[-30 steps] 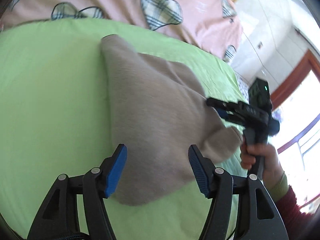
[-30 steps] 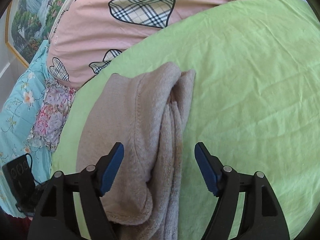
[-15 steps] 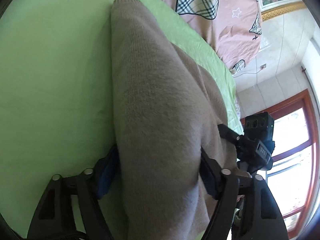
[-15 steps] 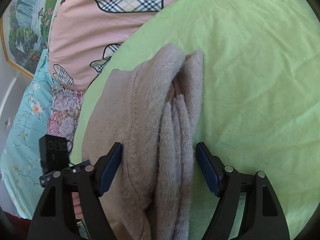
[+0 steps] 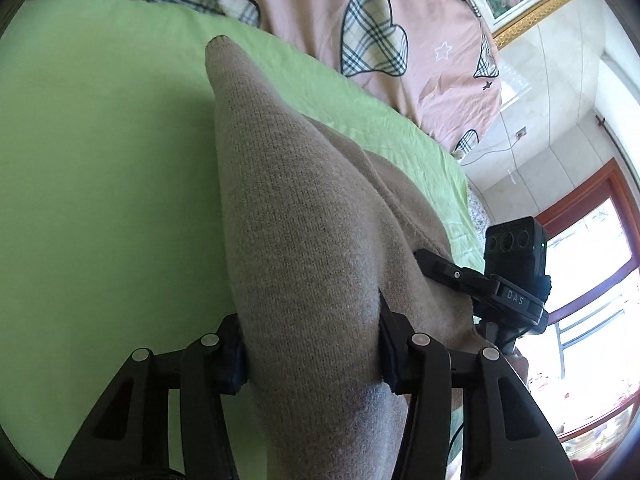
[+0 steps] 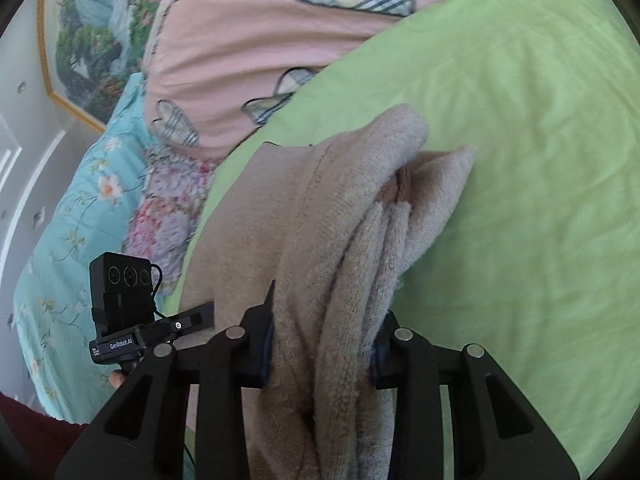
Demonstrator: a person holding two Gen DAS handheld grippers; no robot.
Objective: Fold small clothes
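Observation:
A beige knit garment (image 5: 296, 208) lies on the green sheet (image 5: 100, 180), folded into a thick bundle that shows its fleecy inside (image 6: 404, 232) in the right wrist view. My left gripper (image 5: 312, 354) has its jaws closing, and both pads press into one end of the bundle. At the other end my right gripper (image 6: 322, 346) is closing too, its pads squeezing several stacked layers. Each gripper's black camera housing (image 5: 516, 248) (image 6: 120, 292) shows in the other's view, held in a hand with a dark red sleeve (image 6: 36, 436).
A pink quilt (image 5: 320, 4) with plaid hearts lies along the far side of the sheet. Teal floral bedding (image 6: 68, 240) and a flowered pillow (image 6: 168, 216) sit to the left in the right wrist view. A window with a red-brown frame (image 5: 580, 208) stands beyond the bed.
Both grippers moved in over the garment's ends, then their jaws narrowed from wide apart until the pads press on the fabric. The garment now fills more of each view.

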